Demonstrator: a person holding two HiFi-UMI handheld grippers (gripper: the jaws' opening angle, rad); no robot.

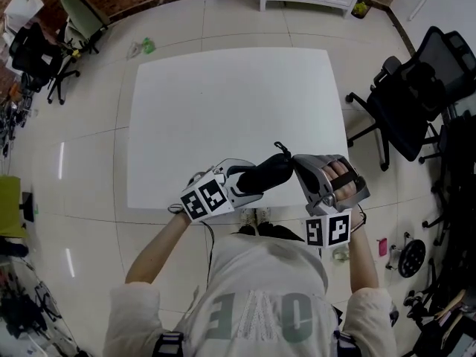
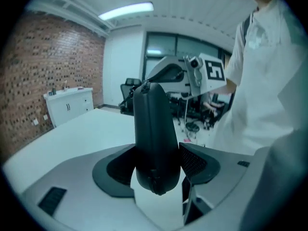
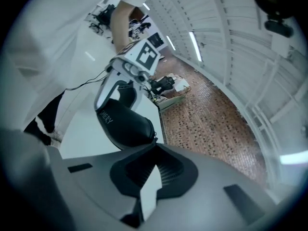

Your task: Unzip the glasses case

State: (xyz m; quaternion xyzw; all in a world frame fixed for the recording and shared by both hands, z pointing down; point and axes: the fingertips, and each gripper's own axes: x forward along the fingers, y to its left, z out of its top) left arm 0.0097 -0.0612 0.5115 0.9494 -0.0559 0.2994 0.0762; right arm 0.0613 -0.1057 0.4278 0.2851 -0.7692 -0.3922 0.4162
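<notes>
Held the glasses case [image 1: 271, 171] up in the air over the near edge of the white desk [image 1: 223, 103], just ahead of the chest and clear of the top. Clamped its near-left end in the left claw [image 1: 247, 181], both pads pressed on the black shell, jaws spread only as wide as the case itself. Pointed that claw far and to the right, dipped a little, with its marker cube [image 1: 203, 198] turned up toward the head. Had the bare left forearm [image 1: 152, 248] angled in from the near left, elbow low. Set the right claw [image 1: 297, 161] in from the right, nose against the case's far-right end, just beside the small zip loop [image 1: 280, 147] sticking up there. Had its jaws drawn together at the tips; too small to tell whether anything sat pinched between them. Wrapped the right hand [image 1: 342, 175] round the handle, fingers on top, its cube [image 1: 328, 229] hanging on the near side. Showed the shell shut in the left gripper view.
</notes>
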